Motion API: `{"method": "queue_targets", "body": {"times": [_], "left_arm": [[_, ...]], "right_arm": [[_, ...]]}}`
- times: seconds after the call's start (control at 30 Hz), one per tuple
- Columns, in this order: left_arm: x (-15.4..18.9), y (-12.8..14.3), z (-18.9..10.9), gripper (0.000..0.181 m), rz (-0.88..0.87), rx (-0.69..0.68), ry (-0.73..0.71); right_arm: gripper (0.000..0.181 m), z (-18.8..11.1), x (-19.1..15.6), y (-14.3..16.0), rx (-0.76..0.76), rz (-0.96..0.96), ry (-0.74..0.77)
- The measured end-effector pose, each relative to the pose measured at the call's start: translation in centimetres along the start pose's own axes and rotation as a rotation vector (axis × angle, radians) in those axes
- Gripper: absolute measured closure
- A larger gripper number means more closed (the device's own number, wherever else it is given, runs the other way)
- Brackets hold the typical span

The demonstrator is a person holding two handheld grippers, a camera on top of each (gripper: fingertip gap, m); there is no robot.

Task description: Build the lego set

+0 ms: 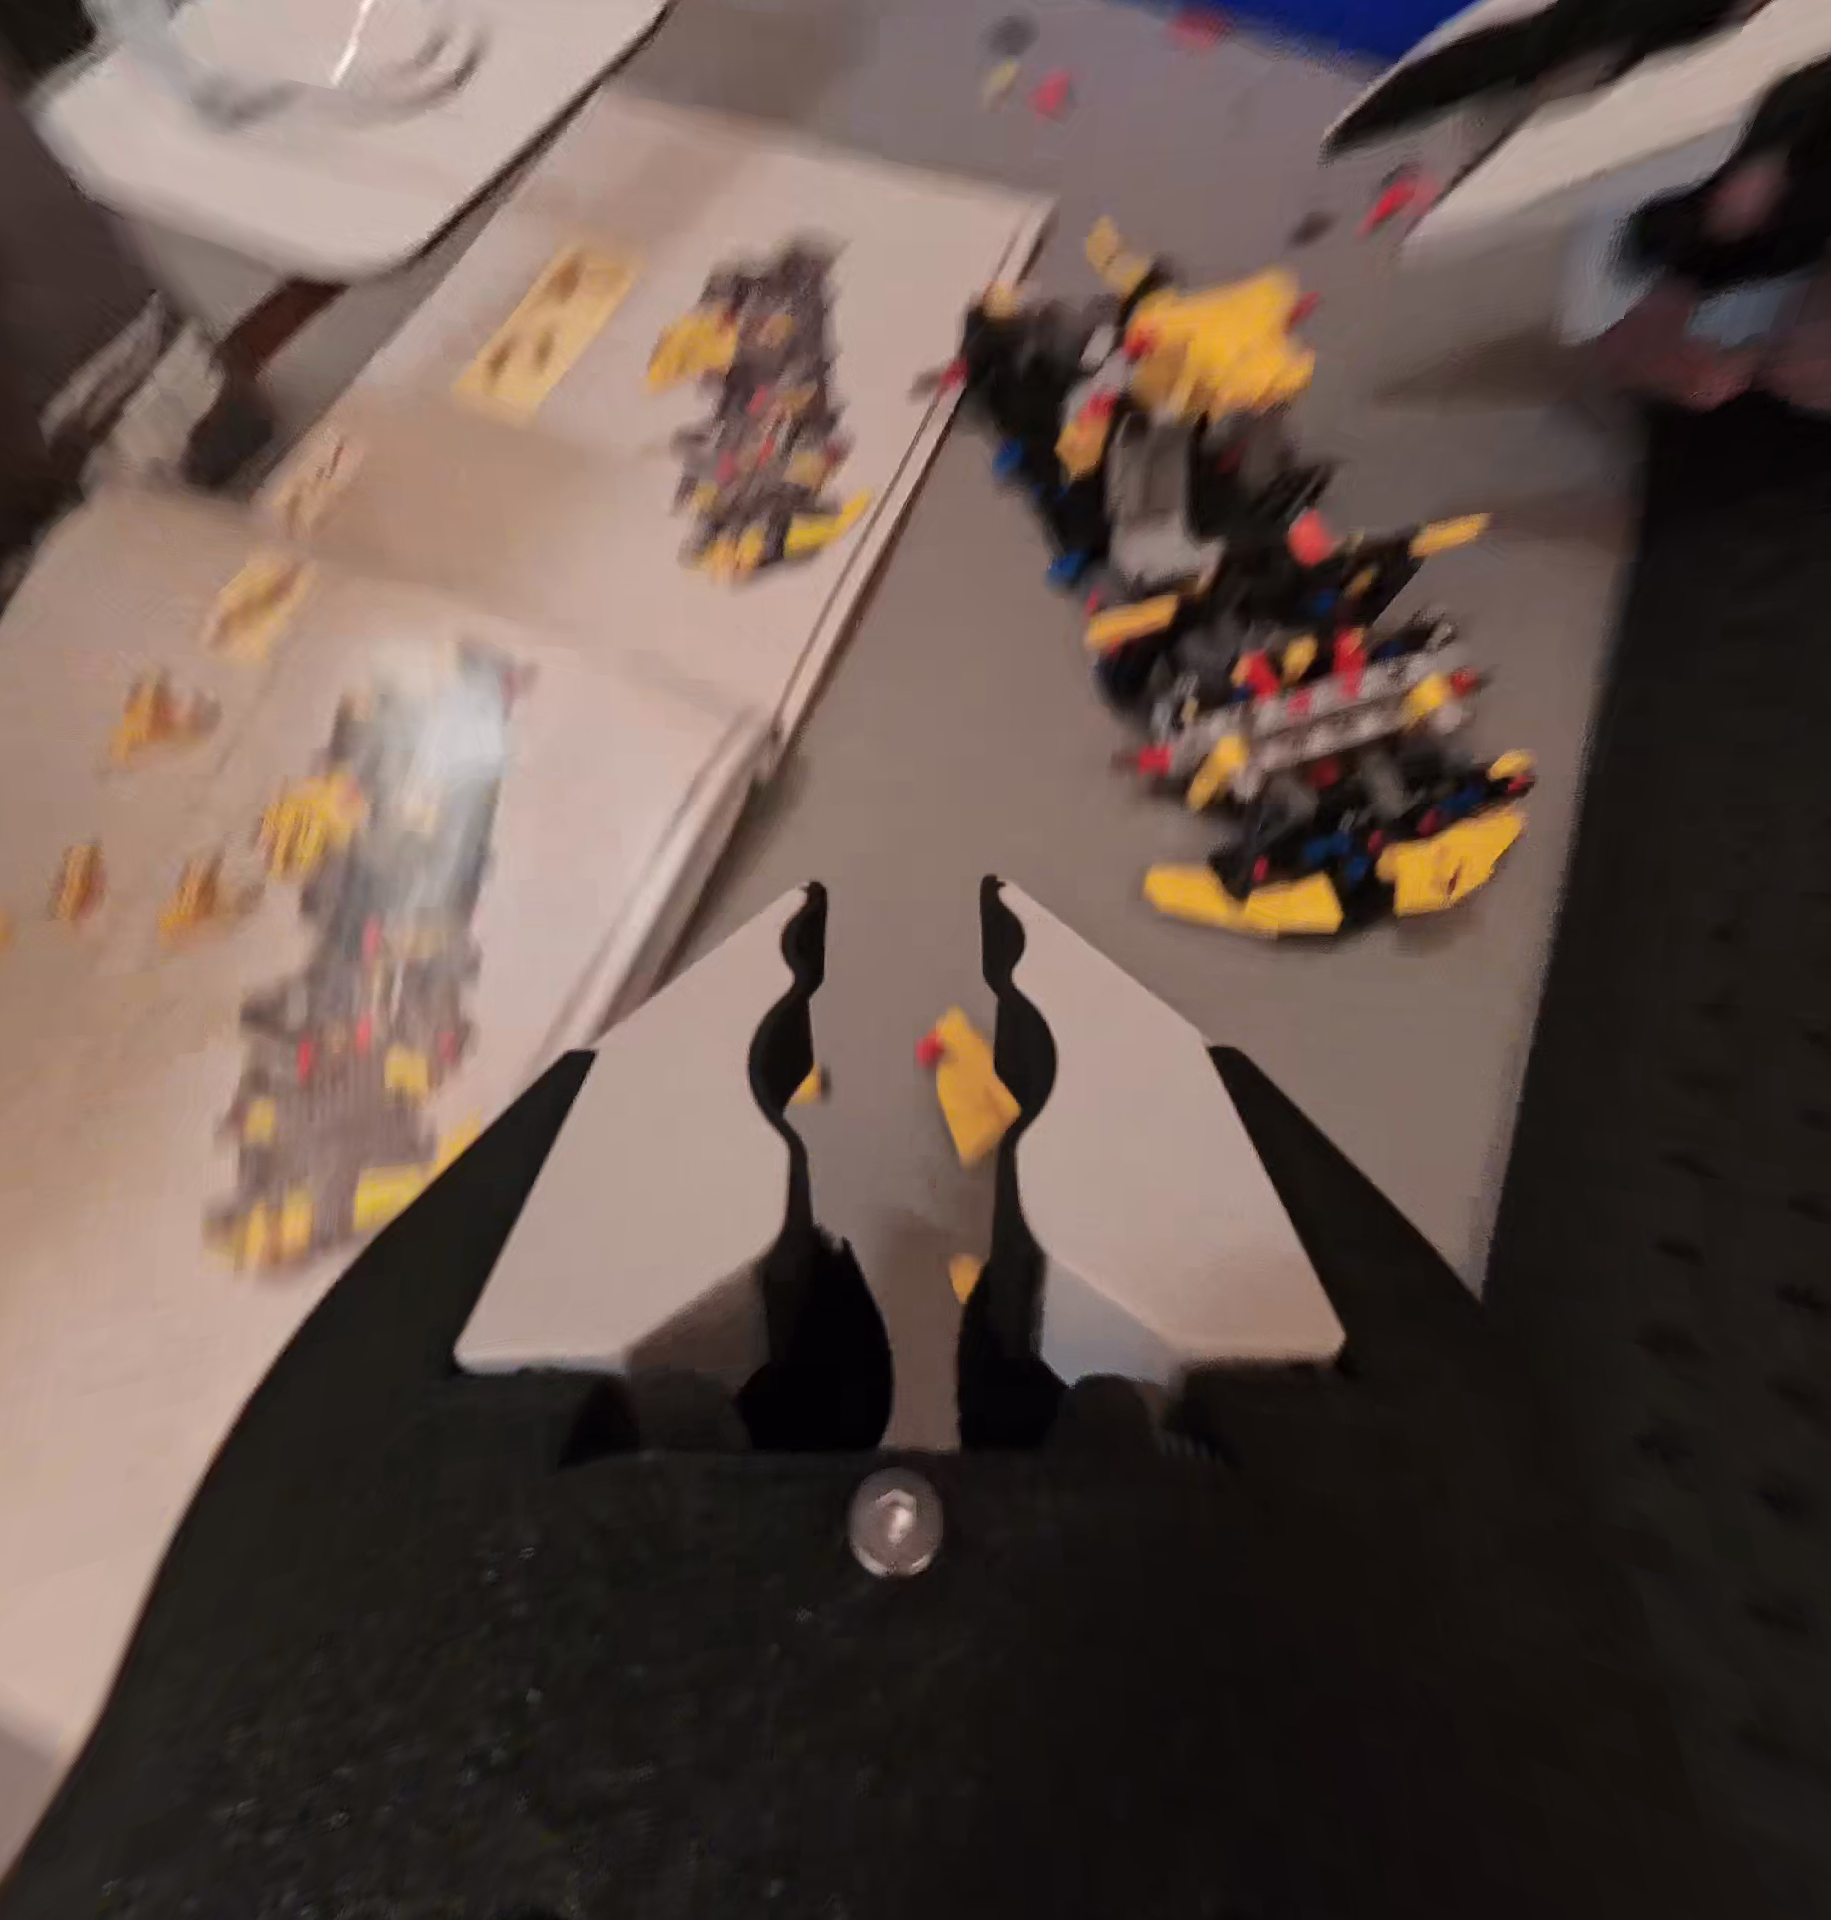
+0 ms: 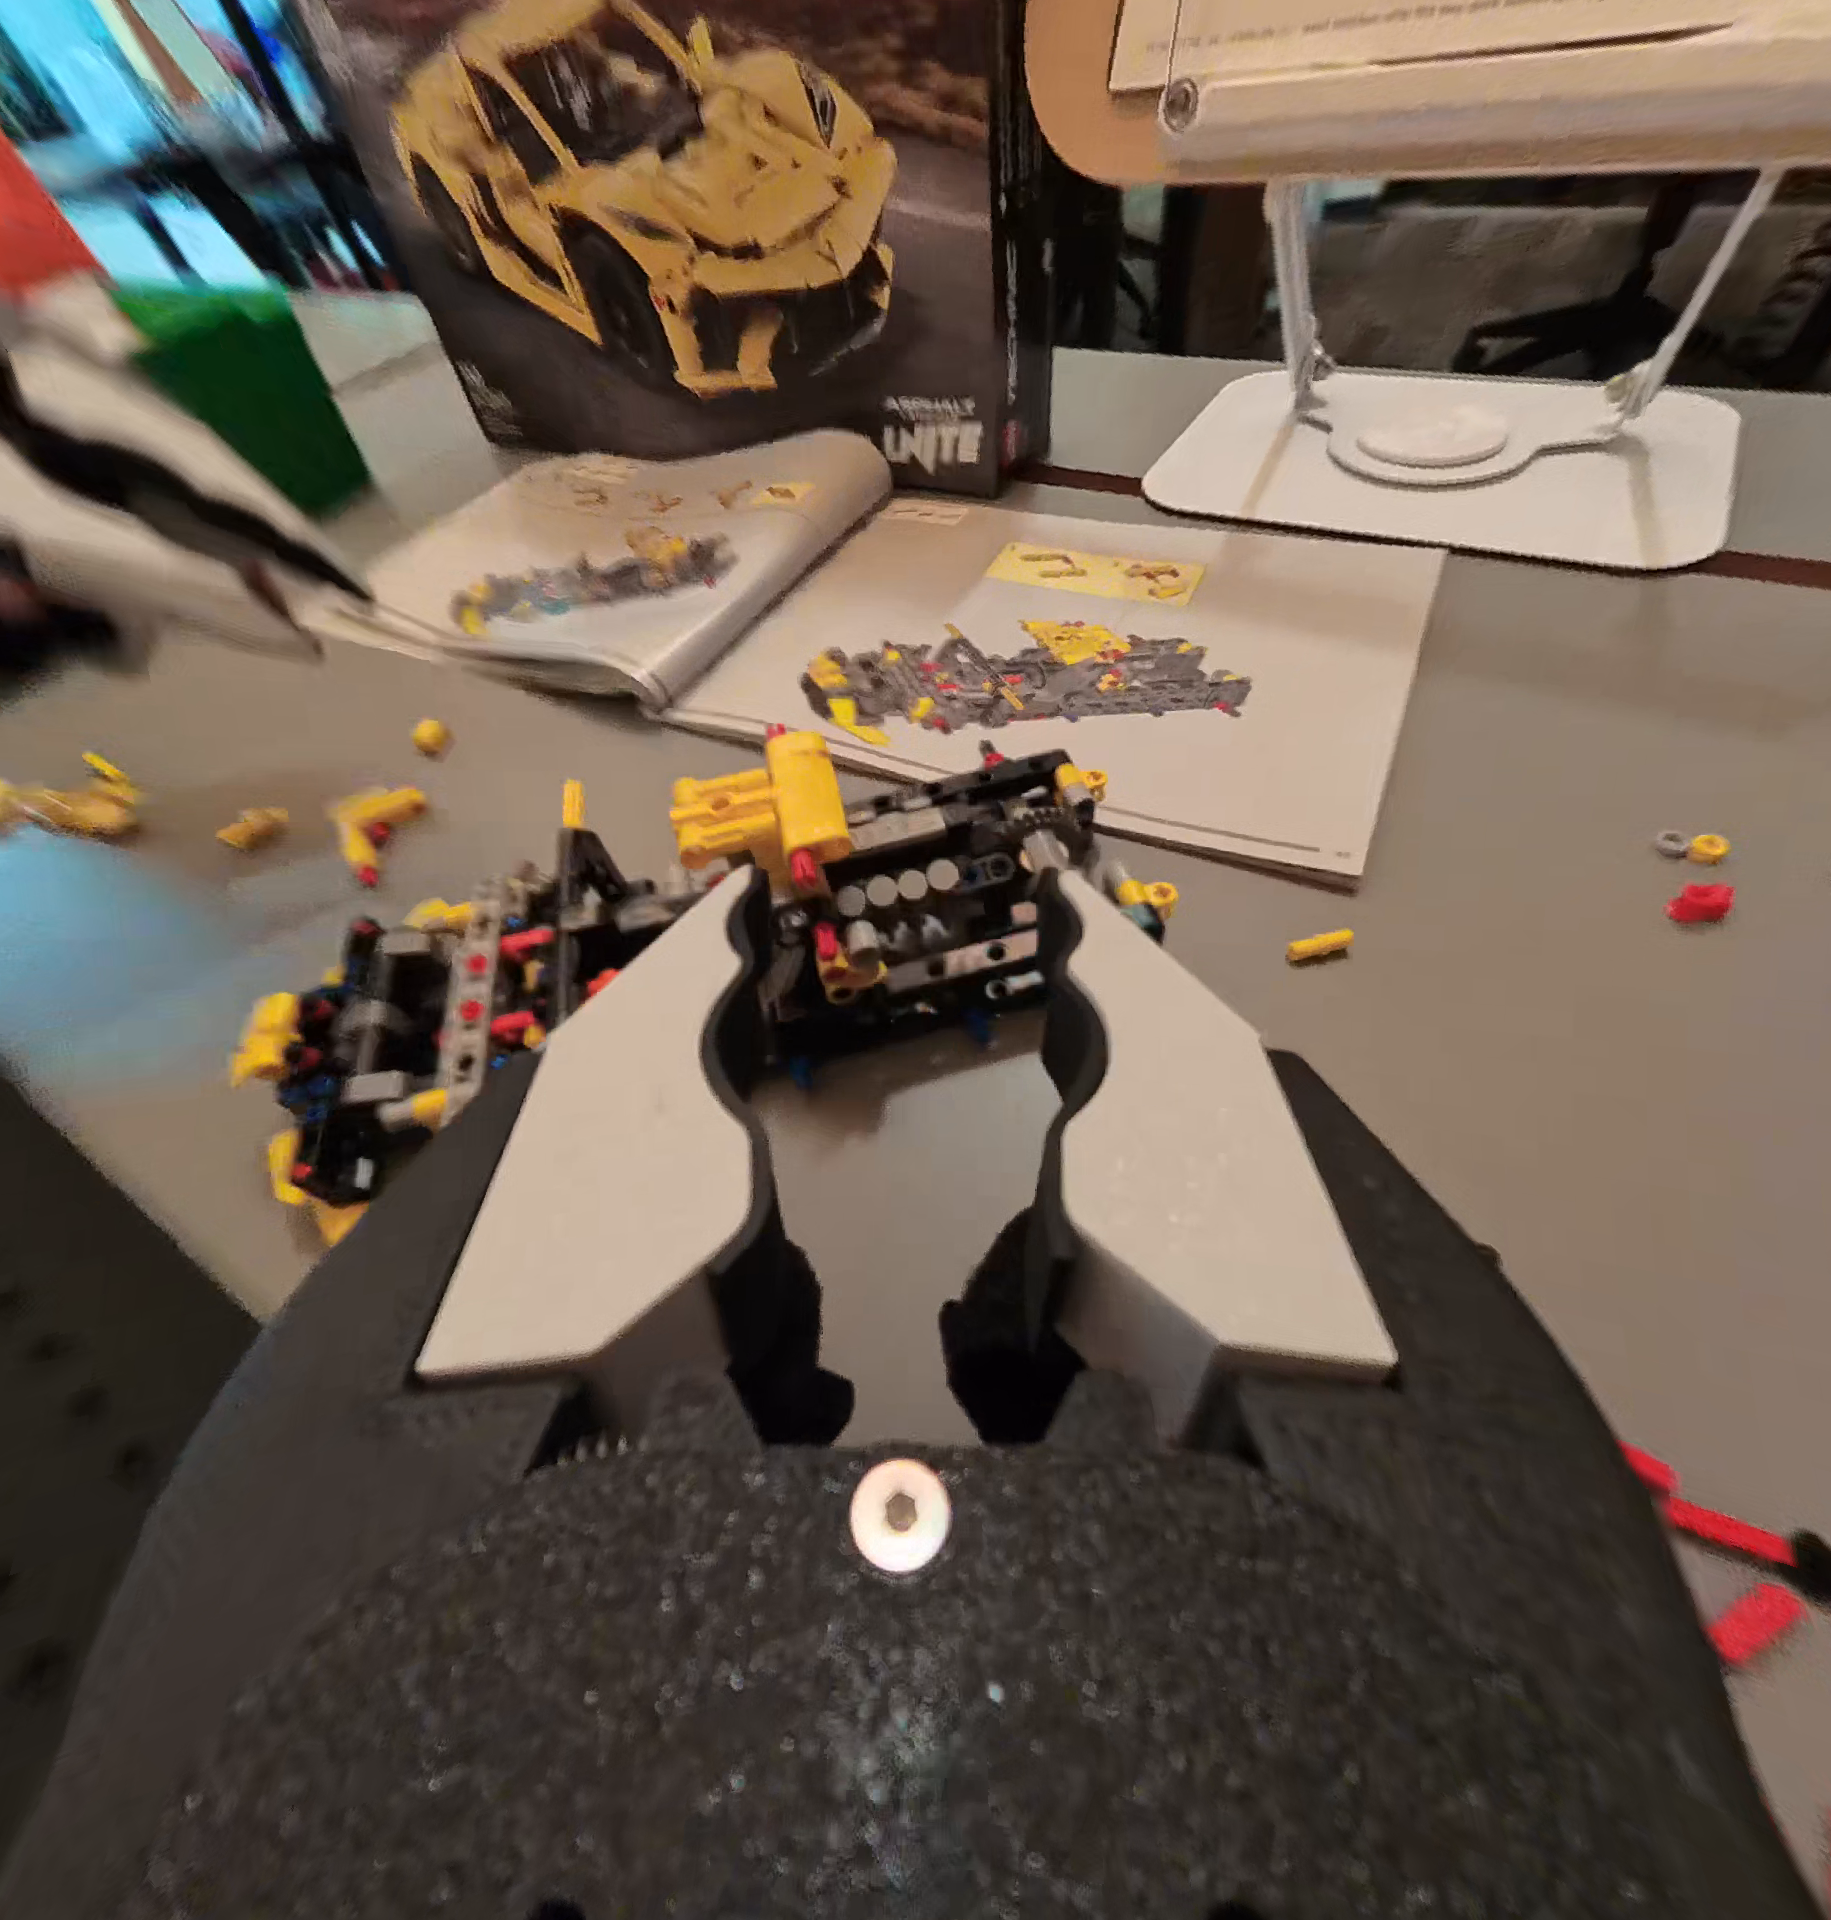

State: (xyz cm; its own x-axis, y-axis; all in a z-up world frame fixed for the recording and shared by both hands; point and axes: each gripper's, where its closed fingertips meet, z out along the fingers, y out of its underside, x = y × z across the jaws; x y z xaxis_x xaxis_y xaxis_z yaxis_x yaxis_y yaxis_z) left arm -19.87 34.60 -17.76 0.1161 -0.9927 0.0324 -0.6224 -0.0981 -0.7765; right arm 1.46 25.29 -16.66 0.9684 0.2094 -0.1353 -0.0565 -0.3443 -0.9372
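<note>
The part-built black and yellow Lego car chassis (image 1: 1254,623) lies on the grey table, and it also shows in the right wrist view (image 2: 890,925). My left gripper (image 1: 903,894) is open and empty, low over the table, left of the chassis. A loose yellow piece (image 1: 973,1081) lies on the table under its right finger. My right gripper (image 2: 903,883) is open wide and empty, with the near end of the chassis seen between its fingertips, a little beyond them. The left view is blurred.
The open instruction booklet (image 2: 1098,675) lies behind the chassis, with the set's box (image 2: 734,260) and a white stand base (image 2: 1441,468) beyond. Loose yellow pieces (image 2: 371,821) and red pieces (image 2: 1700,902) are scattered around. A black mat (image 1: 1721,935) borders the table. The grippers' ends are close to 25 cm from one another. From my left tips it is roughly 7 cm to the loose yellow piece (image 1: 973,1081); from my right, 25 cm. It turns up in the right wrist view (image 2: 378,812) as well.
</note>
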Motion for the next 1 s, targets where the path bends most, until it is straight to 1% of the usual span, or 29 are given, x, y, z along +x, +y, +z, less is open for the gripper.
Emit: {"method": "queue_targets", "body": {"times": [0.03,0.1,0.17,0.2,0.27,0.37,0.5,0.63,0.8,0.93,1.0], "left_arm": [[0.6,1.4,-0.6,0.151,-0.008,-0.018,-0.056],[2.0,3.0,-1.2,0.151,0.017,-0.018,-0.142],[2.1,4.0,-1.0,0.151,0.065,-0.044,-0.241],[2.0,4.6,-0.7,0.151,0.064,-0.074,-0.260],[2.5,5.6,0.1,0.151,0.014,-0.128,-0.215],[3.2,5.9,1.1,0.151,-0.038,-0.131,-0.166],[2.8,6.1,1.5,0.148,-0.058,-0.129,-0.193],[2.2,6.1,1.8,0.145,-0.092,-0.140,-0.236],[1.9,5.8,2.4,0.146,-0.253,-0.105,-0.211],[1.8,5.7,2.4,0.146,-0.282,-0.105,-0.202],[2.1,5.8,2.6,0.147,-0.293,-0.107,-0.174]], "right_arm": [[0.132,-0.3,-0.4,-0.7,0.041,0.048,-0.049],[0.139,-1.0,-0.8,-2.1,0.119,0.096,-0.099],[0.138,-0.7,-0.8,-1.7,0.100,0.095,-0.102],[0.136,-0.7,-1.2,-1.4,0.083,0.101,-0.122],[0.137,-0.9,-1.6,-1.6,0.099,0.101,-0.149],[0.138,-1.3,-1.5,-1.6,0.106,0.102,-0.149],[0.139,-1.4,-1.5,-1.6,0.113,0.131,-0.169],[0.139,-1.0,-1.9,-1.1,0.081,0.120,-0.180],[0.142,-0.8,-2.3,-0.8,0.061,0.099,-0.190],[0.144,-0.8,-2.3,-0.9,0.063,0.102,-0.192],[0.144,-0.7,-2.3,-0.7,0.055,0.109,-0.197]]}}
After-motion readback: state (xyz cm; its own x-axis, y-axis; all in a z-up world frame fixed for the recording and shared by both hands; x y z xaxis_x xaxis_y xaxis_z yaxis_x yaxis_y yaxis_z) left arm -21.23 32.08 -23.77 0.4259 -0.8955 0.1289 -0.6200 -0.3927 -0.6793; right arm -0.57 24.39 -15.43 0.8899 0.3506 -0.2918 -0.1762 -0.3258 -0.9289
